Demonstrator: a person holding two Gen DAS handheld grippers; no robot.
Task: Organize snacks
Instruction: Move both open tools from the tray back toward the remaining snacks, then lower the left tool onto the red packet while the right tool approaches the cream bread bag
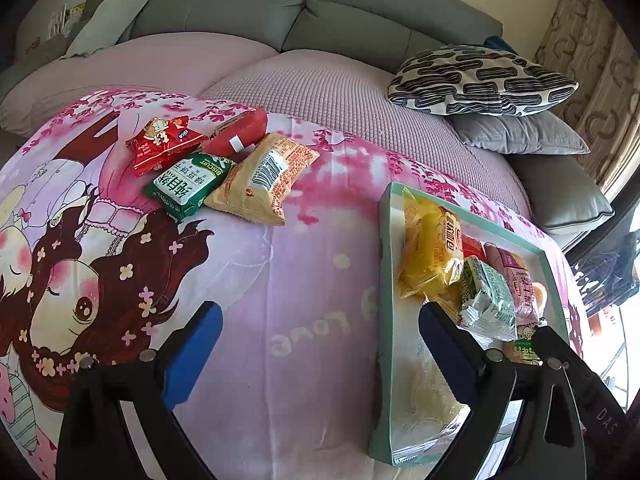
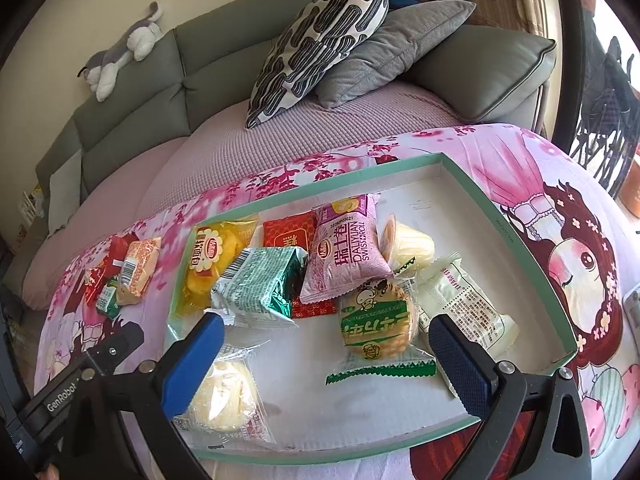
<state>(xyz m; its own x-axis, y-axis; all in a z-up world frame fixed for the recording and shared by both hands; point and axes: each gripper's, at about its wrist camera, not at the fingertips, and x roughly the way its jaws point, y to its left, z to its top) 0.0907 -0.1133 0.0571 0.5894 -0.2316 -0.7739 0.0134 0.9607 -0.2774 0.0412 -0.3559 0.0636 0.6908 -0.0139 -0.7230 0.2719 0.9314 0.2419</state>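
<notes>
A: How do the grippers stand?

B: The left gripper (image 1: pixel 320 328) hangs over the printed bedsheet (image 1: pixel 280 280) with its jaws spread wide and nothing between them. The right gripper (image 2: pixel 328 340) is likewise parted and empty, poised over the green-rimmed tray (image 2: pixel 532 240).

A: Where are the snacks?

B: Ahead and left of the left gripper lie four loose packets: a red packet (image 1: pixel 164 144), a green biscuit packet (image 1: pixel 188 184), an orange-tan packet (image 1: pixel 264 176) and a red wrapper (image 1: pixel 240 132) behind them. Just ahead of the right gripper, inside the tray, sit a yellow packet (image 2: pixel 218 256), a pink Swiss roll (image 2: pixel 346 252) and a green rice cracker (image 2: pixel 376 320). A clear-wrapped bun (image 2: pixel 224 396) lies under its left finger.
</notes>
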